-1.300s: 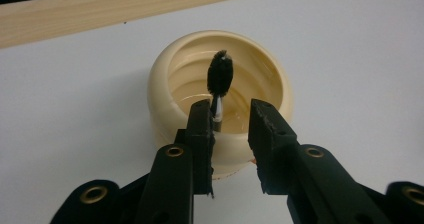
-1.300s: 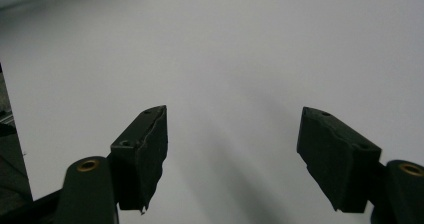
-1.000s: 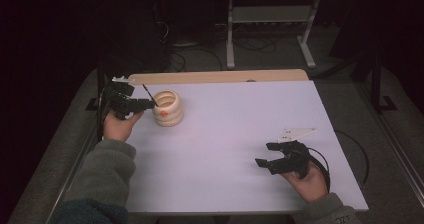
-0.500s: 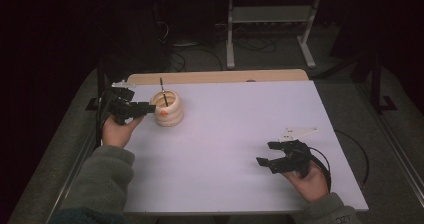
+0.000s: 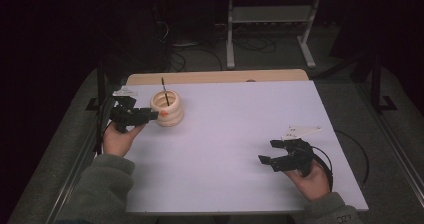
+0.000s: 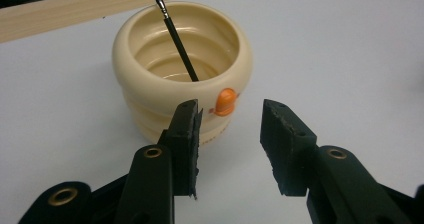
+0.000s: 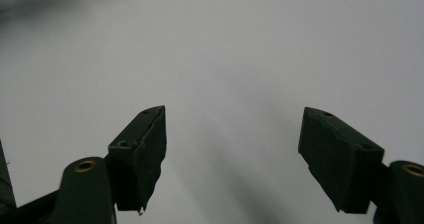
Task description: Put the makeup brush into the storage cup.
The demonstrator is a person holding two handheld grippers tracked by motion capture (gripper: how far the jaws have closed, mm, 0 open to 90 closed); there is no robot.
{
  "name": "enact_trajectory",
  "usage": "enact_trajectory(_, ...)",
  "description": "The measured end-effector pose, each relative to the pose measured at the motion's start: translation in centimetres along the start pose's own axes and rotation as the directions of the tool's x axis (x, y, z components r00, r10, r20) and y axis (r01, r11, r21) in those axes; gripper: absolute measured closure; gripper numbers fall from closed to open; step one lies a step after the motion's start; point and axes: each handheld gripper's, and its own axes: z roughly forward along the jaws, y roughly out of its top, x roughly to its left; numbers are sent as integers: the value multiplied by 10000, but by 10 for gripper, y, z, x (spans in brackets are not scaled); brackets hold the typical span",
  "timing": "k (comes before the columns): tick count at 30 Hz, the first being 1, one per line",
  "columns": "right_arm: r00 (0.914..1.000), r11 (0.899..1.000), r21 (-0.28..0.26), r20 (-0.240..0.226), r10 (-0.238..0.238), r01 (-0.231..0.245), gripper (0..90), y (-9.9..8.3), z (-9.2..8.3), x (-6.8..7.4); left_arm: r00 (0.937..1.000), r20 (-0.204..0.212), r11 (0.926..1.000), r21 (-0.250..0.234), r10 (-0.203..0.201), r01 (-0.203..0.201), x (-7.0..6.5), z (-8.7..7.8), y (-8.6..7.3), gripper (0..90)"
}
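A cream ribbed cup [image 5: 169,113] with an orange mark [image 6: 226,101] stands at the far left of the white table [image 5: 240,134]. A thin black brush [image 5: 164,90] leans inside it, its handle [image 6: 177,39] resting on the rim. My left gripper [image 5: 152,115] lies level just left of the cup. Its jaws have just been opening, and in the left gripper view the left gripper [image 6: 230,115] stands open short of the cup wall [image 6: 145,99], with nothing between the pads. My right gripper [image 5: 270,160] is open over bare table at the near right; nothing lies between the jaws of the right gripper [image 7: 232,129].
A wooden strip [image 5: 215,77] runs along the table's far edge. Beyond it stand the legs of a metal stand [image 5: 230,39], with cables on the dark floor. The right gripper's cable [image 5: 357,149] loops off the table's right edge.
The brush leaned out to the left over the left gripper a second ago; now it stands steeper in the cup. The left hand has drawn slightly back toward me. The right hand is still.
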Motion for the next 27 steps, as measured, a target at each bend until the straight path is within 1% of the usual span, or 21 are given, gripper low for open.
enact_trajectory(5, 10000, 10000, -50, 50, 50, -50, 262, 0, -2, -2, 9998, 136, 9999, -63, 160, -159, -6, -2, -3, 580)
enact_trajectory(6, 9999, 10000, -46, 72, 80, -80, 261, 0, -2, -2, 9998, 173, 9999, -147, 88, -85, -8, -2, -4, 578)
enact_trajectory(7, 9999, 9999, -51, 76, 106, -106, 261, 0, -2, -2, 9997, 207, 9998, -136, 123, -120, -9, -2, -6, 575)
enact_trajectory(9, 9999, 10000, -59, 92, 68, -68, 261, 0, -3, -3, 9998, 135, 9998, -137, 170, -168, -11, -2, -8, 566)
enact_trajectory(10, 9999, 9999, -44, 92, 108, -107, 261, 0, -3, -3, 9995, 126, 9995, -95, 288, -287, -12, -3, -9, 564)
enact_trajectory(11, 9999, 9999, -44, 97, 105, -105, 261, 0, -3, -3, 9996, 149, 9996, -144, 260, -257, -14, -3, -10, 564)
enact_trajectory(14, 9998, 9999, -69, 130, 142, -141, 261, 0, -3, -3, 9991, 188, 9991, -191, 372, -368, -18, -4, -12, 559)
enact_trajectory(21, 9998, 9999, -77, 143, 135, -134, 261, 0, -4, -4, 9985, 388, 9986, -383, 377, -363, -26, -4, -18, 542)
enact_trajectory(22, 9998, 9999, -80, 140, 132, -131, 261, 0, -4, -4, 9984, 433, 9986, -412, 358, -340, -27, -4, -19, 540)
enact_trajectory(23, 9999, 9999, -81, 137, 100, -99, 261, 0, -4, -5, 9986, 469, 9983, -535, 247, -222, -29, -3, -20, 538)
enact_trajectory(24, 9998, 9999, -87, 146, 119, -118, 261, 0, -4, -5, 9981, 484, 9985, -410, 383, -363, -29, -4, -21, 537)
enact_trajectory(26, 9998, 9999, -89, 158, 117, -115, 261, 0, -4, -5, 9981, 543, 9983, -522, 294, -266, -32, -3, -23, 533)
enact_trajectory(27, 9998, 9999, -90, 173, 120, -118, 261, 0, -4, -5, 9978, 559, 9980, -544, 344, -314, -32, -3, -24, 532)
